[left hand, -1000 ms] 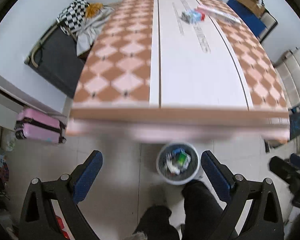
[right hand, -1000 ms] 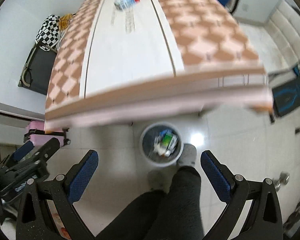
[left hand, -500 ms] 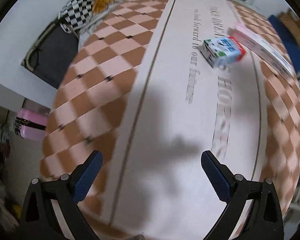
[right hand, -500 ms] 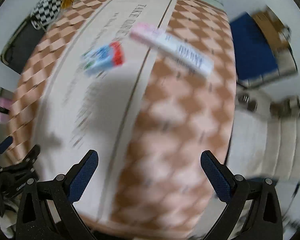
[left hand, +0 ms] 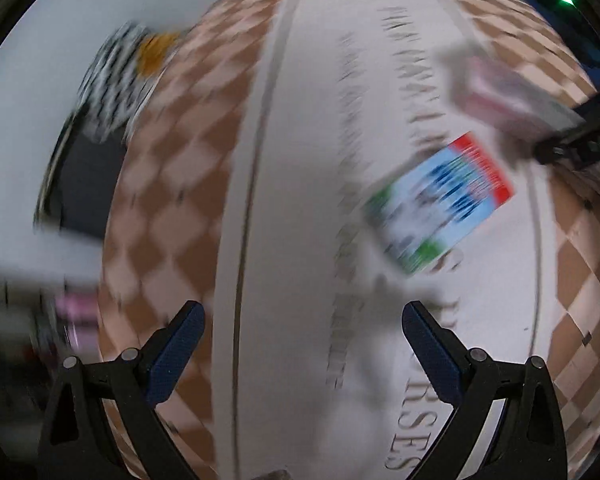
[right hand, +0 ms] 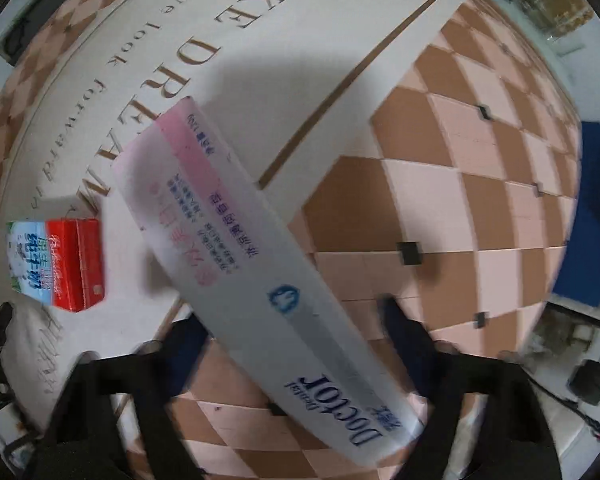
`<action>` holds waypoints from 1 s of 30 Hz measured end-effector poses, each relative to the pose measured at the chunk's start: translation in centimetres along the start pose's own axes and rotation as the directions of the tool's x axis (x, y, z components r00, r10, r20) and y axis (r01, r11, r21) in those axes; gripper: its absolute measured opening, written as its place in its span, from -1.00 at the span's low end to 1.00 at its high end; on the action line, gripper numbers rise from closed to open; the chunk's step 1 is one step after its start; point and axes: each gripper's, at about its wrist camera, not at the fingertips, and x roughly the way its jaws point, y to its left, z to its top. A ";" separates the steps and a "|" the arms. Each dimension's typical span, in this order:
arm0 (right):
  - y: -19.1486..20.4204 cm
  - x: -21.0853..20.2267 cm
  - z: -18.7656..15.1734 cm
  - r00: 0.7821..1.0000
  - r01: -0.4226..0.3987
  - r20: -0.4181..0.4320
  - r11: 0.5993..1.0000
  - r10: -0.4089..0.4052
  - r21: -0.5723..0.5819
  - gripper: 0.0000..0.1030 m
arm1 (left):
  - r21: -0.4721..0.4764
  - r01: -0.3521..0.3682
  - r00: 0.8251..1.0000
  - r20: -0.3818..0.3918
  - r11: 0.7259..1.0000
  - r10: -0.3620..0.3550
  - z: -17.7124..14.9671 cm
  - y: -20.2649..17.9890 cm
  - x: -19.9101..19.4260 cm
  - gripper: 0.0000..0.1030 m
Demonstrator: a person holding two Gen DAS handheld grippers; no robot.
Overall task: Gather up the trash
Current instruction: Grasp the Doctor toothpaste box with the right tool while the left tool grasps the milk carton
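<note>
On checkered tablecloth (right hand: pixel 440 184): long white-pink cardboard toothpaste box (right hand: pixel 260 272) between right gripper (right hand: pixel 296 332) jaws, apart. Light, crushable (grip narrow sides). Left gripper (left hand: pixel 300 332) apart near milk carton (left hand: pixel 440 204).

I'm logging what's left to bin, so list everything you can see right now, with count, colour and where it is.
Toothpaste box: one, white and pink with blue print, lying slantwise on the table between the right gripper's fingers.
Milk carton: one, red, blue and white, lying on the table's white centre strip, left of the toothpaste box.
Table: one, brown and pink checks with a lettered white centre strip.
Checkered cloth: one, black and white, blurred, beyond the table's left edge.
Blue object: one, off the table's right side; cannot tell what it is.
Left gripper: one, black with blue pads, open, over the table, short of the milk carton.
Right gripper: one, black, open, straddling the toothpaste box.
</note>
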 end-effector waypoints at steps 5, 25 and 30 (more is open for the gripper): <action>-3.7 0.0 -3.2 0.999 -0.038 -0.015 0.984 0.041 0.173 0.29 | 0.328 0.035 0.998 0.033 0.944 -0.048 3.5 -3.7 -1.0 0.96; -9.4 2.4 -8.4 0.996 -0.035 -0.066 0.934 0.062 0.355 0.22 | 0.611 0.262 0.963 -0.220 0.747 -0.157 6.4 -8.4 2.9 0.05; -8.5 2.2 -7.8 0.996 -0.011 -0.075 0.949 0.036 0.315 0.17 | 0.601 0.240 0.969 -0.194 0.763 -0.152 5.9 -8.9 1.9 -0.01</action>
